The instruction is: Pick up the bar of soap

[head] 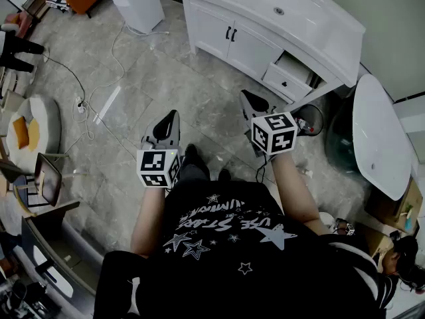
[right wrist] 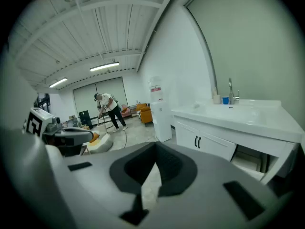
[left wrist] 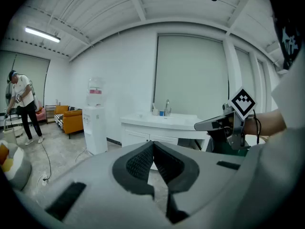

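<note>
I cannot make out any bar of soap in these views. A white vanity (head: pixel 265 28) with a sink and faucet (right wrist: pixel 230 90) stands ahead, with small items beside the faucet, one a blue cup (left wrist: pixel 162 112). My left gripper (head: pixel 171 115) is held over the floor and points toward the vanity. Its jaws are shut with nothing between them (left wrist: pixel 153 143). My right gripper (head: pixel 246 96) is level with it and nearer the cabinet, also shut and empty (right wrist: pixel 156 147). Each gripper shows in the other's view: the right gripper (left wrist: pixel 199 125) and the left gripper (right wrist: pixel 88 134).
One vanity drawer (head: pixel 292 68) stands pulled out. A water dispenser (left wrist: pixel 95 123) is left of the vanity, and a cable (head: pixel 99 78) trails over the tiled floor. A dark bin (head: pixel 309 119) and a white oval table (head: pixel 378 138) are at the right. A person (left wrist: pixel 21 106) mops far left.
</note>
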`<state>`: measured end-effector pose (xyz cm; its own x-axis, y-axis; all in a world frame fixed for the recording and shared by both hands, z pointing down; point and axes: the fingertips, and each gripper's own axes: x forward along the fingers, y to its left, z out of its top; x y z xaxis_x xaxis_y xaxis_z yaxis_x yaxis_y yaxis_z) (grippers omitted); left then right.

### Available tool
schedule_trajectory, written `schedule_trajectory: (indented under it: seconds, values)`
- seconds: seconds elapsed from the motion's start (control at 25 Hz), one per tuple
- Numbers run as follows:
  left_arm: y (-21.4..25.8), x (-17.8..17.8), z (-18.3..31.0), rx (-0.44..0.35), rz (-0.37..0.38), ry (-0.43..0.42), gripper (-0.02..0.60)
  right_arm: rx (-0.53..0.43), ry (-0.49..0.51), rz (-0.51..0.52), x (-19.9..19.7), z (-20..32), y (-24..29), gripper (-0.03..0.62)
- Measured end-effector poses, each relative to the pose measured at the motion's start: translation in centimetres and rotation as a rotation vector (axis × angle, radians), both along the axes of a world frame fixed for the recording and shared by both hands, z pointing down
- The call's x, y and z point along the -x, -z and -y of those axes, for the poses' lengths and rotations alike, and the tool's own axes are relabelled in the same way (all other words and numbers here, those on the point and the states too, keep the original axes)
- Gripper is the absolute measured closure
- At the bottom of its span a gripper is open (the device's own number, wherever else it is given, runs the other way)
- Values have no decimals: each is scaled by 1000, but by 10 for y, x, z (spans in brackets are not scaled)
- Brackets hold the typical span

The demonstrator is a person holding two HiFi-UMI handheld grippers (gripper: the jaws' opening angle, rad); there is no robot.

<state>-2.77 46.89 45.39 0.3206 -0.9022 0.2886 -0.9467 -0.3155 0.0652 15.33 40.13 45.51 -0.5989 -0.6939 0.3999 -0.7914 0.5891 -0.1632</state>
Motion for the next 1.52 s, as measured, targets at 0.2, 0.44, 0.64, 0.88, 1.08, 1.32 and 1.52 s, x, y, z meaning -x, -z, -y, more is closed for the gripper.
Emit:
schedule_trajectory:
  seconds: [0.2, 0.44, 0.64, 0.88, 1.08, 1.32, 1.52]
  values:
    - [-2, 5, 1, 14, -3, 9, 574, -5, 2, -2, 3, 5, 2, 588]
    - [-5, 13, 10, 21, -3, 12, 574, -10, 1, -6, 10, 15, 1, 588]
    - [-15, 27, 19, 39, -10, 2, 574, 8, -7, -35, 21, 26, -10, 588]
    - [-18, 78, 56, 44, -16, 14, 574, 0, -61, 10, 55, 66, -2, 588]
    - [-1, 122, 95, 5, -18, -1, 574, -39, -131, 24, 84, 104, 18, 568]
    - [7, 157, 121, -8, -52, -34, 574, -45, -174, 41, 116, 121, 30, 418]
    - [-6, 161, 139, 18, -68, -55, 574, -20, -198, 30, 118, 138, 22, 310]
